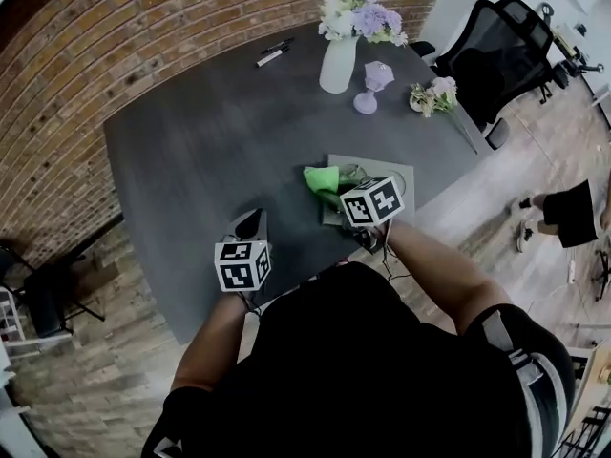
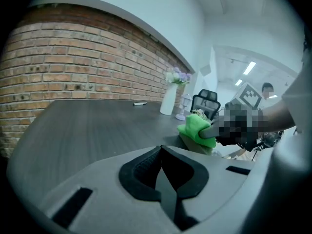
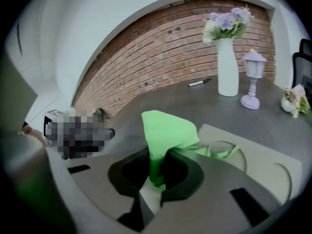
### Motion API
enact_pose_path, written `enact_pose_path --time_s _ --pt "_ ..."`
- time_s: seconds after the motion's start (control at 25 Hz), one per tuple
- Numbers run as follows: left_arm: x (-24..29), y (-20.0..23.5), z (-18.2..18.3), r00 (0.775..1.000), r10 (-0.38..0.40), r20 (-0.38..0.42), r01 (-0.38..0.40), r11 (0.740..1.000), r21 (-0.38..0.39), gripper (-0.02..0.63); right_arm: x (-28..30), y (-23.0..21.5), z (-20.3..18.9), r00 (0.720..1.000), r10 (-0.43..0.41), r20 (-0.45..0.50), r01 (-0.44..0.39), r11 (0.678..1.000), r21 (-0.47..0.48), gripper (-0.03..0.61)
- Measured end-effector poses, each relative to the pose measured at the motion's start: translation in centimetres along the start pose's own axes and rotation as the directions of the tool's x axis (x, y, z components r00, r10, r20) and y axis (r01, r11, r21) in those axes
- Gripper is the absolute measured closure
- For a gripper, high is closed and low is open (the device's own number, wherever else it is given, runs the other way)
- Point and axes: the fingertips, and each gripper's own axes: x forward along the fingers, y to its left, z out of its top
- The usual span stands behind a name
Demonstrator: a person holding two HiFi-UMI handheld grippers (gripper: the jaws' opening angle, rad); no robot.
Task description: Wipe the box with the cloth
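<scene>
A flat beige box (image 1: 393,172) lies near the table's front right edge, with round outlines on its lid (image 3: 265,162). A bright green cloth (image 1: 322,177) is bunched over the box's left end. My right gripper (image 1: 338,193) is shut on the cloth (image 3: 165,130), which rises in a fold from between the jaws. My left gripper (image 1: 250,227) hovers over bare table left of the box, its jaws closed together with nothing in them (image 2: 163,177). From the left gripper view the cloth (image 2: 194,126) and the box (image 2: 195,144) lie ahead to the right.
On the dark grey table (image 1: 200,160), a white vase of flowers (image 1: 338,60), a small lilac lamp (image 1: 370,89) and a little bouquet (image 1: 431,95) stand at the far right. Two markers (image 1: 272,53) lie at the back. An office chair (image 1: 496,55) stands beyond the right edge.
</scene>
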Motion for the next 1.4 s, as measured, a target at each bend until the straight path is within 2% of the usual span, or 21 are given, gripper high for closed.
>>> enact_pose_path --time_s 0.16,0.32,0.44,0.56,0.64,0.84,0.92,1.04,1.12,1.24,1.4 --pt "-0.6 1.4 0.0 0.999 0.039 0.013 -0.039 0.999 -0.02 0.606 1.6 4.3 0.9 0.994 0.106 -0.013 -0.106 0.992 -0.061 0.534" --pt "0.2 1.0 -0.1 1.0 0.022 0.008 -0.022 1.0 -0.023 0.606 1.1 5.0 1.3 0.992 0.123 0.006 -0.123 0.99 -0.071 0.534" --pt "1.7 -0.6 0.4 1.0 -0.028 -0.001 0.028 1.0 -0.003 0.606 -0.6 2.6 0.3 0.998 0.065 0.01 -0.065 0.997 -0.048 0.534" --pt "3.8 -3.3 1.0 0.995 -0.102 -0.016 0.102 0.994 0.037 0.606 -3.2 -2.0 -1.9 0.999 -0.045 0.014 0.045 0.999 0.027 0.534" --pt "5.3 -5.4 1.1 0.987 -0.157 -0.034 0.159 0.985 0.07 0.606 -5.7 -5.5 -4.0 0.991 -0.134 0.015 0.133 0.987 0.091 0.534" --pt "8.1 -10.4 1.8 0.96 -0.272 -0.071 0.279 0.951 0.13 0.606 -13.5 -12.1 -10.2 0.942 -0.334 -0.015 0.329 0.917 0.226 0.534" --pt "8.6 -12.3 2.3 0.946 -0.314 -0.074 0.322 0.935 0.15 0.606 -17.0 -13.8 -12.4 0.913 -0.407 -0.029 0.398 0.874 0.277 0.534" --pt "9.0 -14.3 2.5 0.93 -0.357 -0.089 0.367 0.912 0.182 0.606 -21.8 -15.7 -14.7 0.855 -0.515 -0.06 0.504 0.798 0.329 0.533" --pt "9.0 -14.5 2.3 0.929 -0.358 -0.099 0.37 0.91 0.184 0.606 -23.5 -16.1 -15.0 0.833 -0.55 -0.065 0.536 0.772 0.34 0.534" --pt "8.5 -14.0 1.9 0.935 -0.337 -0.108 0.352 0.918 0.183 0.606 -23.4 -15.5 -14.5 0.837 -0.543 -0.063 0.534 0.787 0.308 0.534" --pt "7.0 -12.2 1.2 0.952 -0.287 -0.106 0.302 0.938 0.169 0.606 -18.9 -12.0 -12.9 0.895 -0.44 -0.079 0.447 0.874 0.192 0.534"
